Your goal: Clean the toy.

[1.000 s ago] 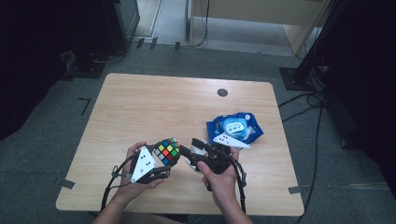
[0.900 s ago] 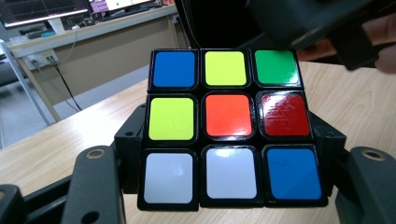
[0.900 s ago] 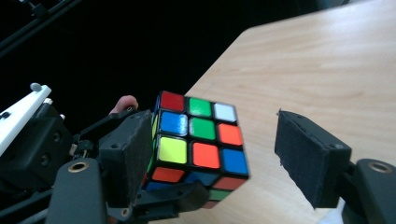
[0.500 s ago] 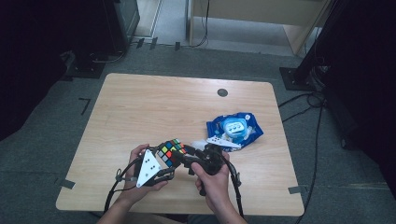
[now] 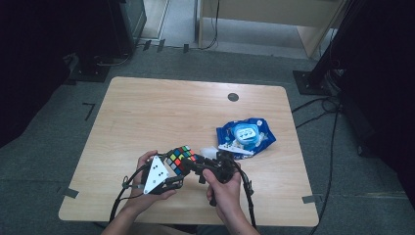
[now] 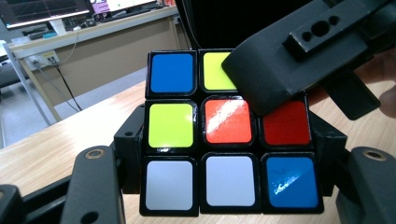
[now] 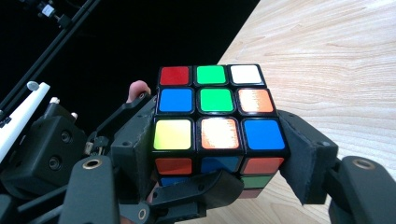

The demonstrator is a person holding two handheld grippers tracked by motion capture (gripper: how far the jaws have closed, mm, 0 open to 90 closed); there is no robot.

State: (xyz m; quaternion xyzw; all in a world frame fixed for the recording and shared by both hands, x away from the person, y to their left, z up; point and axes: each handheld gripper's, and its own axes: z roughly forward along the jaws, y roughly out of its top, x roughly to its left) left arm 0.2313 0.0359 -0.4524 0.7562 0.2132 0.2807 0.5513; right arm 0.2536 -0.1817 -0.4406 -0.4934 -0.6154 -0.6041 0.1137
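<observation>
A scrambled Rubik's cube (image 5: 180, 157) is held above the near middle of the wooden table (image 5: 161, 112). My left gripper (image 5: 175, 167) is shut on it; in the left gripper view its pads clamp the two sides of the cube (image 6: 224, 133). My right gripper (image 5: 193, 164) comes from the right, and its jaws have just been closing. In the right gripper view its pads (image 7: 306, 161) press both sides of the nearest layer of the cube (image 7: 215, 100). One of its black jaws (image 6: 289, 60) covers the cube's upper right corner in the left gripper view.
A blue plastic packet (image 5: 247, 137) lies on the table just right of and beyond the hands, with a small white piece (image 5: 208, 151) beside it. A round dark cap (image 5: 233, 97) sits in the tabletop near the far edge. Cables trail off the near edge.
The right hand has drawn in leftward, and its jaws now sit around the cube. The left hand and the cube have stayed put.
</observation>
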